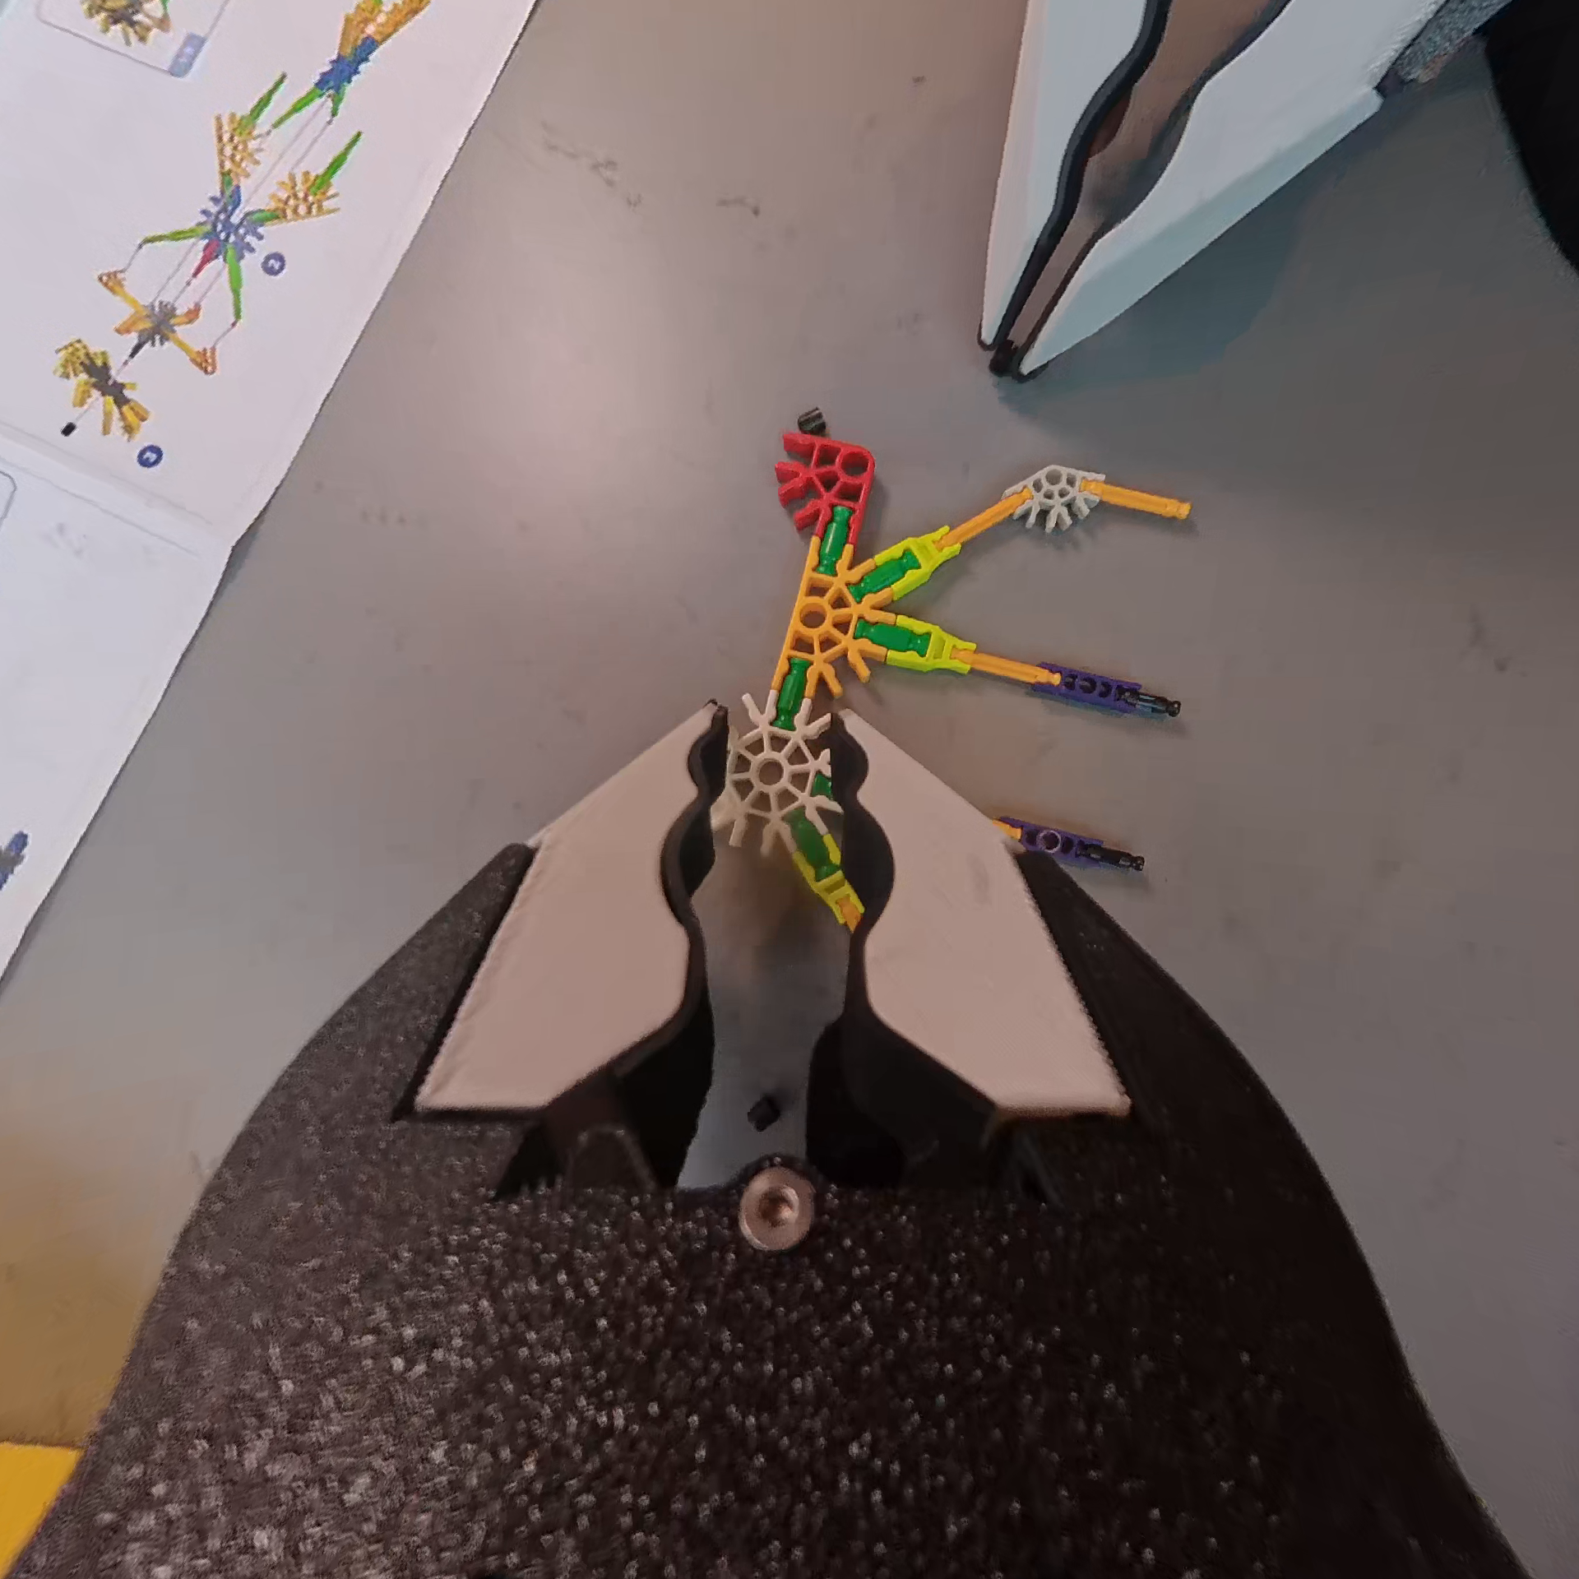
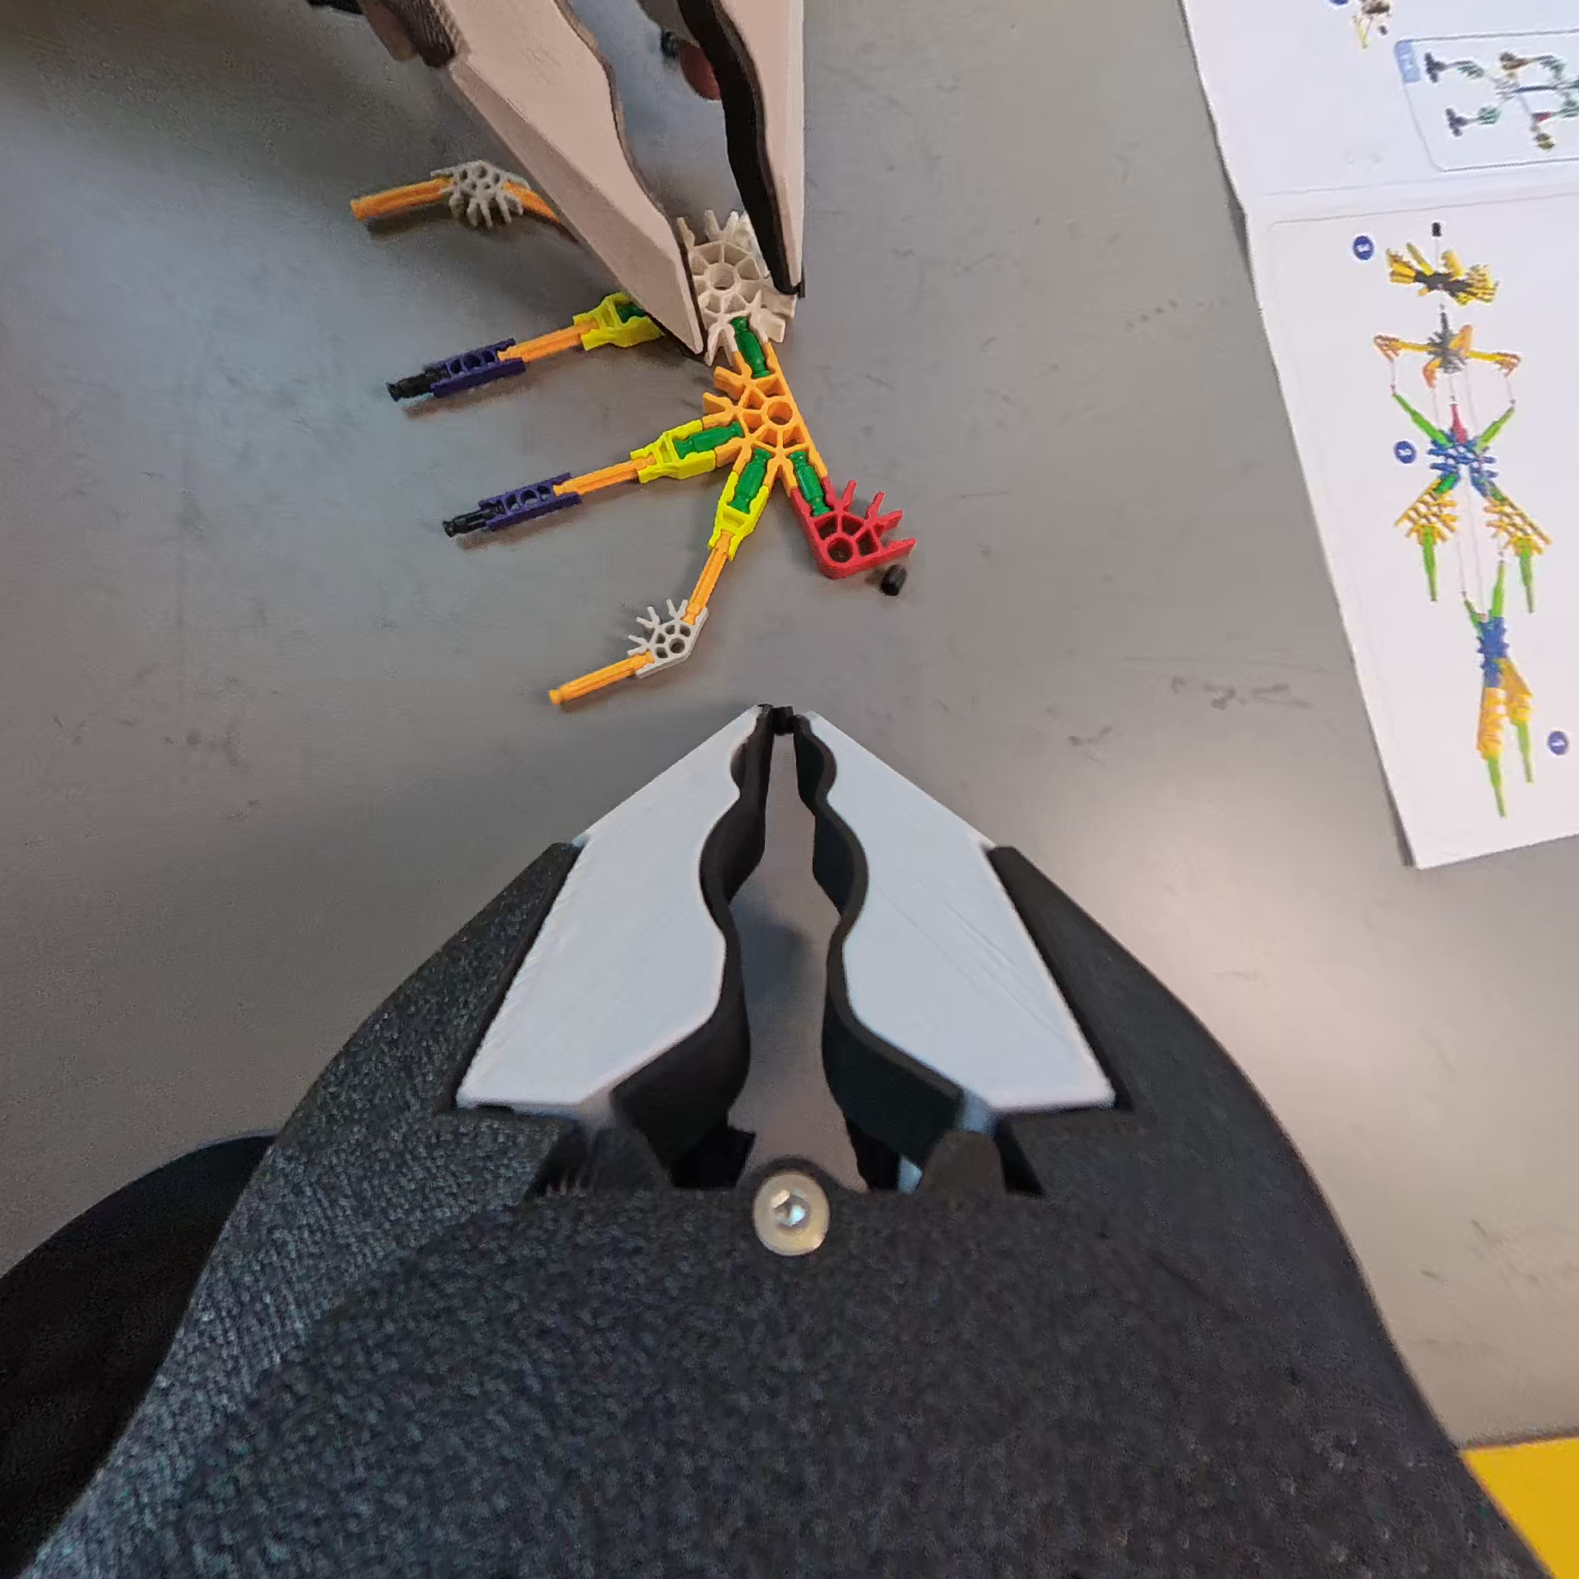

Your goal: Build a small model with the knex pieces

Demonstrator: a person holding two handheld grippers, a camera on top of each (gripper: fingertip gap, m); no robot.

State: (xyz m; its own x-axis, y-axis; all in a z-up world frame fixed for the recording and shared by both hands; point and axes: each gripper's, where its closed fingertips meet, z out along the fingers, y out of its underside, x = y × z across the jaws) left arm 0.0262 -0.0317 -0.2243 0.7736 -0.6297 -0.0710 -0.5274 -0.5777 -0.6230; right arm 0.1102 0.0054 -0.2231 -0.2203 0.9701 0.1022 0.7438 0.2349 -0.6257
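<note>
A flat toy model of plastic rods and connectors lies on the grey table [image 1: 513,598]. It has an orange hub [image 1: 824,615], a red corner connector [image 1: 833,483], green and yellow rods, a grey connector [image 1: 1055,496] and purple end pieces [image 1: 1089,683]. My left gripper [image 1: 777,713] is shut on the model's white snowflake connector [image 1: 773,777], which also shows in the right wrist view [image 2: 726,273]. My right gripper [image 2: 777,709] is shut and empty, a short way from the grey connector [image 2: 671,636]. It shows at the top right of the left wrist view [image 1: 1008,355].
A printed instruction sheet [image 1: 214,214] lies beside the model and also shows in the right wrist view [image 2: 1452,427]. A tiny black piece [image 1: 812,419] lies next to the red connector. A yellow object [image 2: 1529,1495] shows at the frame corner. My hands' fingertips stand some 10 cm from each other.
</note>
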